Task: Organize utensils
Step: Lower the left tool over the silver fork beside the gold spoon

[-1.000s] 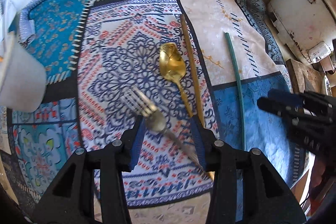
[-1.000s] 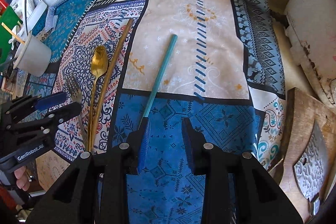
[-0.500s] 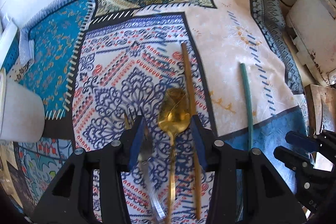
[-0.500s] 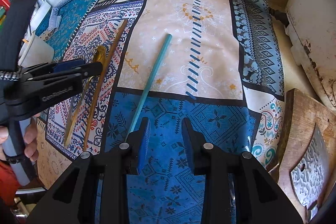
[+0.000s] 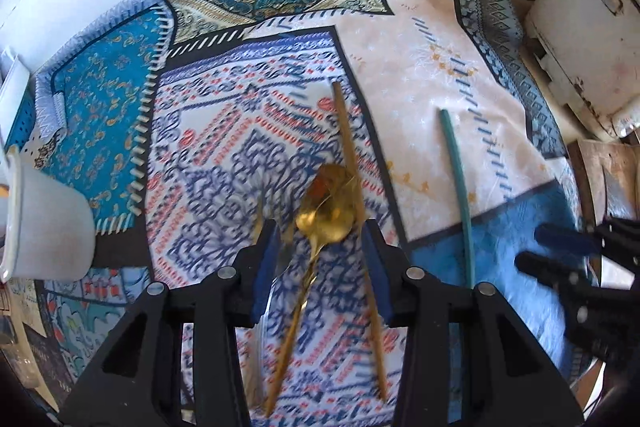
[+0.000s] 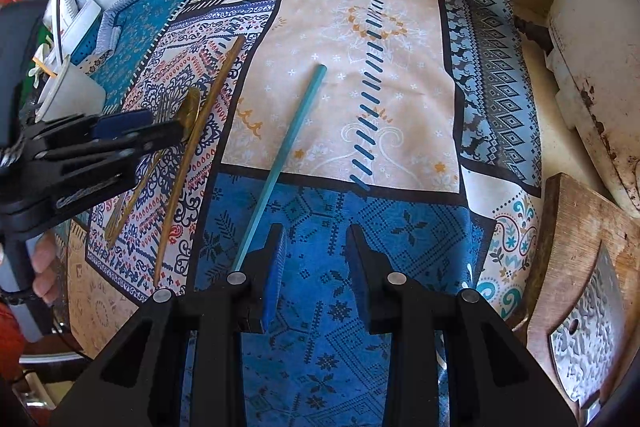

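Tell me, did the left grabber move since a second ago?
Yes. In the right wrist view, the left gripper went up the cloth, away from the camera, to the gold spoon. The teal stick barely shifted.

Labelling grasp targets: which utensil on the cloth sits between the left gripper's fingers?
The gold spoon: its bowl lies between the open left gripper. The fork hides behind one finger, the wooden chopstick runs alongside, the teal one lies well apart.

The cloth (image 6: 400,131) is a patchwork of blue, beige and dark teal patterns with orange-red marks. The spoon (image 5: 326,215) is gold. One stick (image 5: 350,155) is brown-gold, the other stick (image 6: 296,131) is teal. The cup (image 5: 44,231) is white. Both grippers are black with blue pads.
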Action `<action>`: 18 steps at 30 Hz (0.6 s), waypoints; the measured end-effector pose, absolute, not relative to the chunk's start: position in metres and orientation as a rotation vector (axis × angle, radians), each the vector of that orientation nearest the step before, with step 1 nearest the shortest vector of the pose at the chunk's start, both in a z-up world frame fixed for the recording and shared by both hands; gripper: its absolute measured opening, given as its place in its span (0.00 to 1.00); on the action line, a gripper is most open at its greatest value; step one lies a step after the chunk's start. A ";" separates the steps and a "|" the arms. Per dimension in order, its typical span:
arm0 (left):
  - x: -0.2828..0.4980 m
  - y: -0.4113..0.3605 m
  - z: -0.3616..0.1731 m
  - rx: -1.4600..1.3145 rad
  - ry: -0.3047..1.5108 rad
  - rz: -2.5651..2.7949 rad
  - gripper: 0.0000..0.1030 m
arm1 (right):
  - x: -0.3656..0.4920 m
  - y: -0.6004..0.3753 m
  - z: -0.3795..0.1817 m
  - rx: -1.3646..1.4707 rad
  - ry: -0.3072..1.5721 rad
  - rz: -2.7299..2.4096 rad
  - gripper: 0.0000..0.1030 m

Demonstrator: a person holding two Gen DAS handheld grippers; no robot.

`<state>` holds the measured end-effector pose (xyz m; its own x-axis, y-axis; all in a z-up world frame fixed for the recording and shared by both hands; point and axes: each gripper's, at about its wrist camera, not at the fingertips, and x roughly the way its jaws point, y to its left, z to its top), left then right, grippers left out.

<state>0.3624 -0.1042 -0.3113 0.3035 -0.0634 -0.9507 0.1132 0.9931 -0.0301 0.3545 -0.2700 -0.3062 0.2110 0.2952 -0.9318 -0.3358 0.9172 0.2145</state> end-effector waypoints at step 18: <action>0.361 -0.103 -0.331 -0.011 1.360 -0.250 0.11 | 0.360 -0.261 -0.312 -0.060 1.299 0.451 0.27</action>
